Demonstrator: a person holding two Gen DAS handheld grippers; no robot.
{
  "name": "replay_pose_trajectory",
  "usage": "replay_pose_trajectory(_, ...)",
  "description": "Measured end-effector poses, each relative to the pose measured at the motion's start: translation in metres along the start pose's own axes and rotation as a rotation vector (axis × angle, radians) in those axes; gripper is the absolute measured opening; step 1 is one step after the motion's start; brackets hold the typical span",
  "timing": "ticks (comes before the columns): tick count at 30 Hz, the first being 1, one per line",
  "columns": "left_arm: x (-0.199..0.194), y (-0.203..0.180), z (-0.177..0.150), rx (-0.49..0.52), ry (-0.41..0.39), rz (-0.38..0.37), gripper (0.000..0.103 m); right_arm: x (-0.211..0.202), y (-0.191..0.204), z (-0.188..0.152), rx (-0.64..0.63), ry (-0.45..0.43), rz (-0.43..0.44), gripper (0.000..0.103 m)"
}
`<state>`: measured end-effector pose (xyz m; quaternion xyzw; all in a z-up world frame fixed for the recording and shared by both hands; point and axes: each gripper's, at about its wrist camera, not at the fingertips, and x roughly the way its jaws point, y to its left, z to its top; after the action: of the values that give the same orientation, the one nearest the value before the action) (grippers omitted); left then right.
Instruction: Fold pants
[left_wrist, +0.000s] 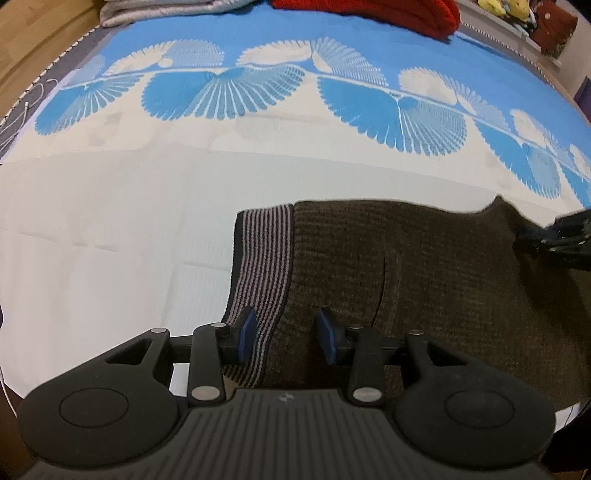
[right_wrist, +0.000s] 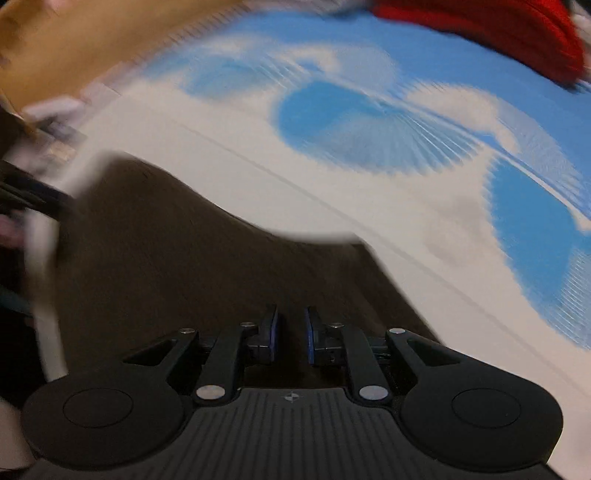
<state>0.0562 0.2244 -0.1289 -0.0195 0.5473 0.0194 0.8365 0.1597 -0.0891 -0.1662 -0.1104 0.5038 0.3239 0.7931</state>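
Note:
Dark brown knit pants (left_wrist: 406, 280) lie flat on the bed, with a grey-and-black striped band (left_wrist: 262, 266) at their left end. My left gripper (left_wrist: 287, 334) hovers open over that band's near edge, its blue pads (left_wrist: 246, 332) apart and the fabric flat beneath them. My right gripper (right_wrist: 291, 336) is narrowed onto a fold of the brown pants (right_wrist: 177, 258), with cloth showing in the thin gap. In the left wrist view the right gripper (left_wrist: 557, 236) sits at the pants' far right corner, which rises toward it. The right wrist view is motion-blurred.
The bed cover (left_wrist: 147, 221) is white near me and blue with fan patterns farther away. A red knit garment (left_wrist: 369, 13) and a grey folded cloth (left_wrist: 155, 11) lie at the far edge. Wooden floor (left_wrist: 33, 44) shows at the left.

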Motion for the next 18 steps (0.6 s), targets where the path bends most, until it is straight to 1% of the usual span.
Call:
replay_pose_trajectory(1, -0.002, 0.000, 0.001, -0.008, -0.008, -0.003, 0.041, 0.001, -0.007, -0.003, 0.025, -0.001, -0.012, 0.003)
replay_pose_trajectory(3, -0.005, 0.000, 0.003, -0.016, -0.023, -0.009, 0.041, -0.004, -0.019, -0.005, 0.096, -0.024, 0.019, 0.003)
replay_pose_trajectory(6, -0.009, -0.002, 0.006, -0.022, -0.046, -0.019, 0.041, -0.014, -0.029, -0.013, 0.122, -0.031, -0.032, 0.003)
replay_pose_trajectory(9, -0.012, -0.006, 0.008, -0.032, -0.059, -0.027, 0.041, -0.023, -0.042, -0.026, 0.153, -0.001, -0.031, 0.003)
replay_pose_trajectory(11, -0.014, -0.011, 0.010, -0.029, -0.066, -0.034, 0.041, -0.027, -0.051, -0.037, 0.143, 0.026, -0.078, 0.003)
replay_pose_trajectory(13, -0.016, -0.019, 0.012, -0.019, -0.076, -0.043, 0.041, -0.037, -0.062, -0.053, 0.169, 0.033, -0.082, 0.003)
replay_pose_trajectory(14, -0.016, -0.023, 0.013, -0.013, -0.080, -0.050, 0.041, -0.044, -0.068, -0.061, 0.183, 0.037, -0.098, 0.003)
replay_pose_trajectory(18, -0.019, -0.048, 0.018, 0.026, -0.095, -0.075, 0.041, -0.074, -0.092, -0.105, 0.231, 0.059, -0.168, 0.003)
